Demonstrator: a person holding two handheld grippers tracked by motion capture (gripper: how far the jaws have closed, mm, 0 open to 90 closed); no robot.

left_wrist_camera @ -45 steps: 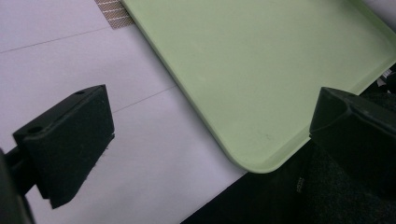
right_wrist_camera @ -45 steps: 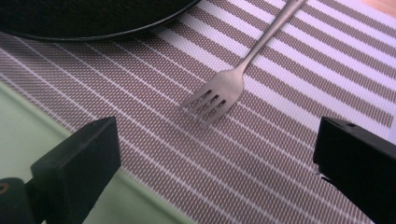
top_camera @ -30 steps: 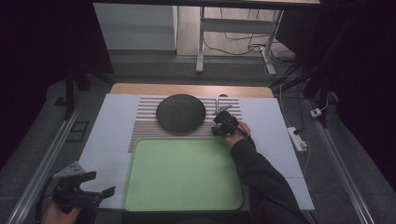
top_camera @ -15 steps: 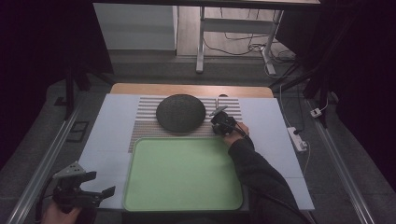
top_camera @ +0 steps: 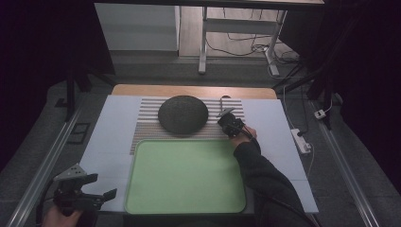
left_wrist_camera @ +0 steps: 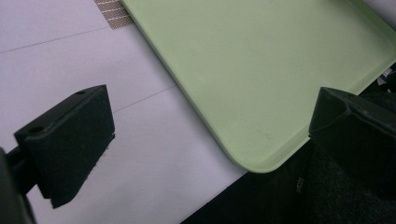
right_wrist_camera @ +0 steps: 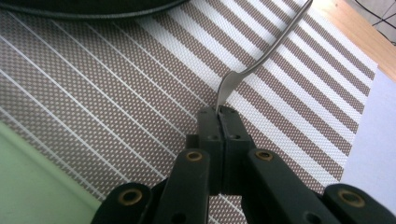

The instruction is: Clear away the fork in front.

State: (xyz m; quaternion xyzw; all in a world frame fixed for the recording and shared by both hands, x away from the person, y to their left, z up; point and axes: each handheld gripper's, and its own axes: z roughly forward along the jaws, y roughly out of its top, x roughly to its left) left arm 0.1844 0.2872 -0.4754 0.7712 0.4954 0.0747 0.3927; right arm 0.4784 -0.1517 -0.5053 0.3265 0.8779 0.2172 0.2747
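The right gripper [right_wrist_camera: 219, 112] pinches a metal utensil handle [right_wrist_camera: 261, 56] over the striped mat [right_wrist_camera: 116, 107], clear up close in its own view. At lower left, the left gripper [top_camera: 94, 187] hangs open beside the green tray [top_camera: 184, 175].

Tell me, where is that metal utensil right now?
The metal utensil is pinched in the right gripper, over the striped mat. In the high view, that is right of the dark round plate, beyond the green tray.

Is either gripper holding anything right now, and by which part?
The right gripper is shut on a metal utensil, pinching its flattened end; the other end is out of frame. The left gripper is open, holding nothing.
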